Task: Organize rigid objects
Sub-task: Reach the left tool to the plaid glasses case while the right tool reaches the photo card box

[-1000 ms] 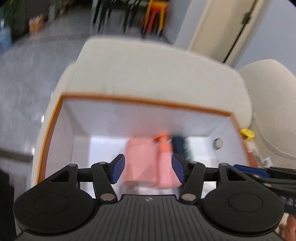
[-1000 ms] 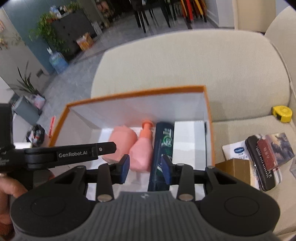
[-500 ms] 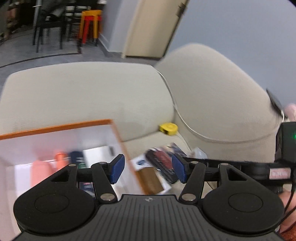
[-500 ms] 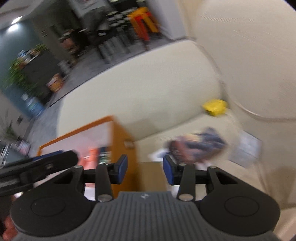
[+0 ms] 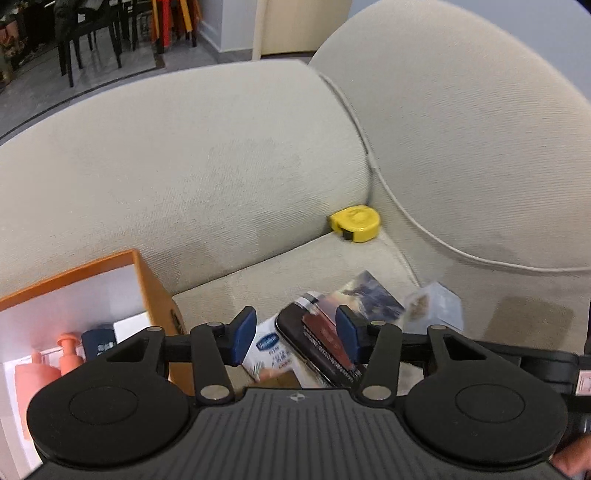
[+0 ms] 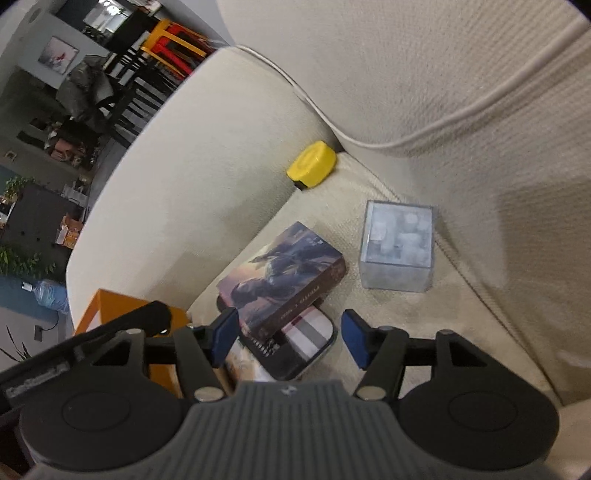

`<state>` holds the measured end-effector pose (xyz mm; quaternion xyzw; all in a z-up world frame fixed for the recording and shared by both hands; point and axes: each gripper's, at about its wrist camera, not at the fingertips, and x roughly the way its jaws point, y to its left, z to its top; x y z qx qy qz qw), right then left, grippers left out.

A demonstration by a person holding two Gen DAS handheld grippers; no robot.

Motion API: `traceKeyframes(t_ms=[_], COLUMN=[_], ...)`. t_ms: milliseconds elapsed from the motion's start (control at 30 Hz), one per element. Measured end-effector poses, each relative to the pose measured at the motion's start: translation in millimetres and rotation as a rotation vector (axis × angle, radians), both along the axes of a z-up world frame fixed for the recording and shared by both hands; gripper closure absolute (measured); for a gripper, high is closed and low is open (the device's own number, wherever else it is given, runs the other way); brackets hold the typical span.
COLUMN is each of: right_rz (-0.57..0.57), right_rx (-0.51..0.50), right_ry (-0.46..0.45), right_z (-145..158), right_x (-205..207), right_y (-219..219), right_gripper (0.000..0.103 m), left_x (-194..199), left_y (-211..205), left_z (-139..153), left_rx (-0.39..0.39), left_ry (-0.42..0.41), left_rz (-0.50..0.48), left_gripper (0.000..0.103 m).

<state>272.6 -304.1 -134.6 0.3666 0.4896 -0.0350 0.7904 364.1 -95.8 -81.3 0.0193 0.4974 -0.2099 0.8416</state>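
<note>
An orange box [image 5: 151, 291] with a white inside stands on the sofa seat at the left and holds a pink pump bottle [image 5: 68, 354] and a dark bottle [image 5: 98, 341]. To its right lie a picture-printed box [image 6: 284, 277], a dark tin [image 6: 295, 349] beneath it, a white Vaseline pack [image 5: 271, 349], a clear cube box [image 6: 397, 245] and a yellow tape measure [image 6: 312, 164]. My left gripper [image 5: 295, 338] is open above the tin and Vaseline pack. My right gripper [image 6: 288, 338] is open, empty, over the tin and printed box.
The cream sofa backrest [image 5: 184, 166] and armrest cushion [image 5: 480, 147] wall in the seat behind and to the right. Chairs and stools [image 5: 122, 26] stand on the floor beyond. The tape measure [image 5: 356, 223] sits in the corner crease.
Both grippers have swung right, away from the orange box and over the loose items on the seat. The right gripper's fingers stand wider apart than before.
</note>
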Motion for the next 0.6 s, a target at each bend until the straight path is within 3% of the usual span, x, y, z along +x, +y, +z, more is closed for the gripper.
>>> traceKeyframes(t_ms=[133, 233, 600], right_rz=[-0.022, -0.04, -0.063], right_rx=[0.069, 0.103, 0.217], right_ry=[0.047, 0.032, 0.014], right_z=[-19.7, -28.8, -45.4], right_x=[11.6, 16.1, 28.5], right_y=[-4.7, -13.0, -17.0], right_gripper=[0.04, 0.038, 0.038], left_x=[11.1, 20.1, 29.1], left_y=[-3.8, -4.3, -5.2], left_z=[-11.9, -18.6, -31.9], left_rx=[0.0, 0.008, -0.007], left_ry=[0.037, 0.061, 0.113], left_rz=[0.019, 0.029, 0.027], left_gripper=[0.046, 0.046, 0.063])
